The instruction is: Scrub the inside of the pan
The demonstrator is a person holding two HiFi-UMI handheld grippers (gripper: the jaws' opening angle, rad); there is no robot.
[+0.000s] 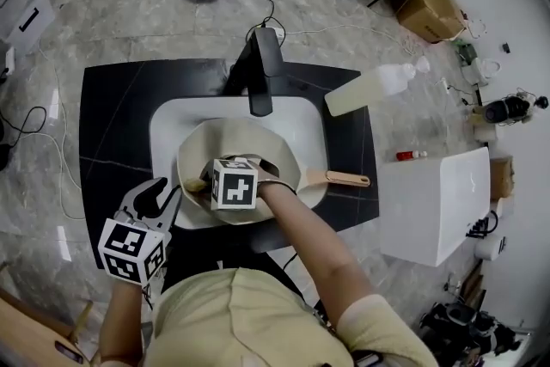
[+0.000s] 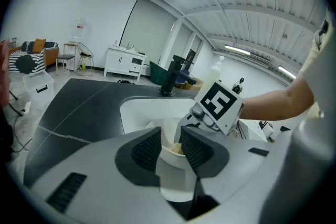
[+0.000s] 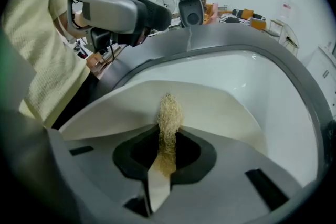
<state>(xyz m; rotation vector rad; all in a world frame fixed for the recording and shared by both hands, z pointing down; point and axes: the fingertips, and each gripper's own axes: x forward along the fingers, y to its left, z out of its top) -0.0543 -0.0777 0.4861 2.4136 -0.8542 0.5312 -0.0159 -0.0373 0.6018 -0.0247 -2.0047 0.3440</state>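
A cream pan (image 1: pixel 258 137) lies tilted in the white sink (image 1: pixel 305 120), its wooden handle (image 1: pixel 344 179) pointing right. My right gripper (image 1: pixel 215 178) is inside the pan, shut on a tan fibrous scrubber (image 3: pixel 169 118) whose tip presses against the pan's inner wall (image 3: pixel 210 107). My left gripper (image 1: pixel 168 195) is at the pan's near-left rim, and its jaws are shut on that rim (image 2: pixel 171 150). In the left gripper view the right gripper's marker cube (image 2: pixel 220 104) sits just beyond the rim. The spot where the scrubber meets the pan is hidden under the cube in the head view.
A black faucet (image 1: pixel 262 73) stands at the sink's far edge. A soap bottle (image 1: pixel 378 86) lies on the black counter's (image 1: pixel 112 125) far right corner. A white box (image 1: pixel 438 202) stands to the right, with a small red-capped tube (image 1: pixel 411 155) beside it. Cables trail on the floor.
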